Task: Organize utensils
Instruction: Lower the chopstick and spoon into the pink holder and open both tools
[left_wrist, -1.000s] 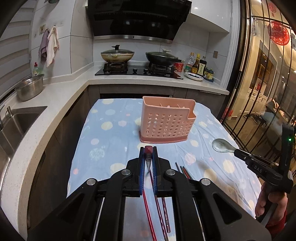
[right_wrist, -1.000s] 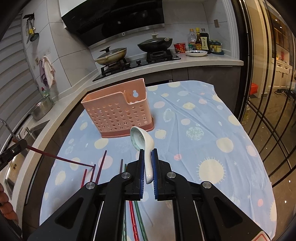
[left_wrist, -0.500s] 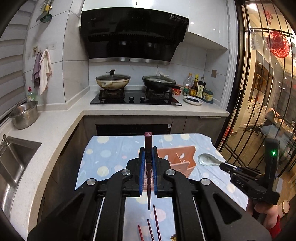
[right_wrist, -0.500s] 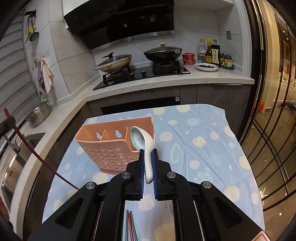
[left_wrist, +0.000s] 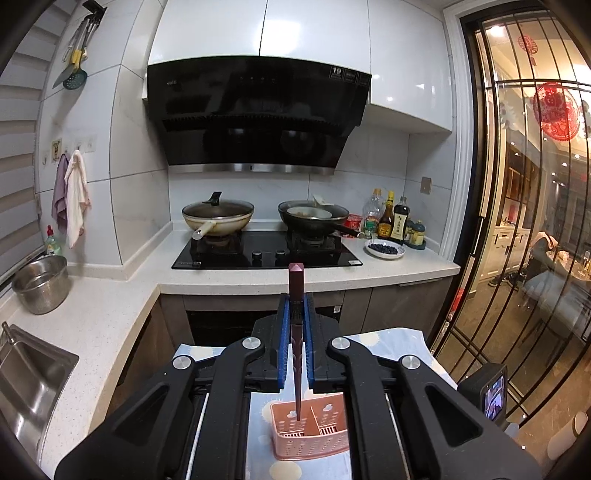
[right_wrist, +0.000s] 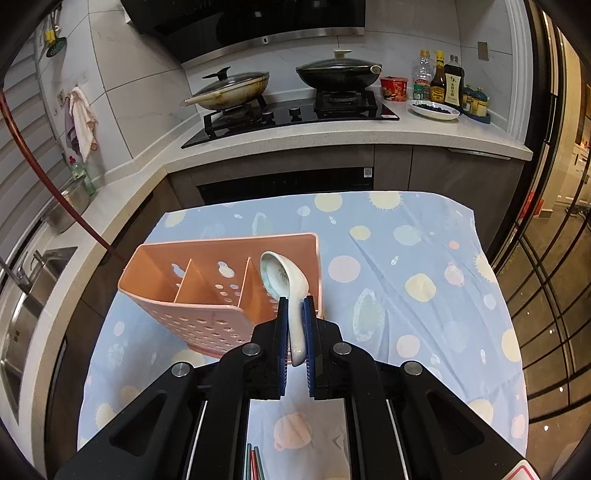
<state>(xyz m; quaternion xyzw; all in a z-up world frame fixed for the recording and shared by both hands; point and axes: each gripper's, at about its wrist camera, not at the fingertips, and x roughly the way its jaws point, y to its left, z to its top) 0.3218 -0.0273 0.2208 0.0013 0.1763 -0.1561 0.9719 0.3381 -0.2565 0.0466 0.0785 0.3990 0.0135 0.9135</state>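
Observation:
My left gripper (left_wrist: 296, 306) is shut on a dark red chopstick (left_wrist: 296, 295), held upright with its thin tip hanging over the pink utensil basket (left_wrist: 314, 435) far below. The chopstick also shows in the right wrist view (right_wrist: 44, 173), reaching the basket's left end. My right gripper (right_wrist: 295, 306) is shut on the handle of a white ceramic spoon (right_wrist: 284, 280), whose bowl hangs over the right compartment of the pink basket (right_wrist: 192, 325). The basket stands on the blue dotted tablecloth (right_wrist: 406, 266) and has three compartments.
More chopsticks (right_wrist: 254, 463) lie on the cloth near the front. Behind the table runs a counter with a stove (right_wrist: 295, 110), two lidded woks, sauce bottles (right_wrist: 443, 85) and a plate. A sink (left_wrist: 26, 373) and steel bowl (left_wrist: 42, 282) are at left. A glass door is at right.
My left gripper rose high and tilted the chopstick upright over the basket. My right gripper carried the spoon forward and up until its bowl hangs over the basket's right compartment.

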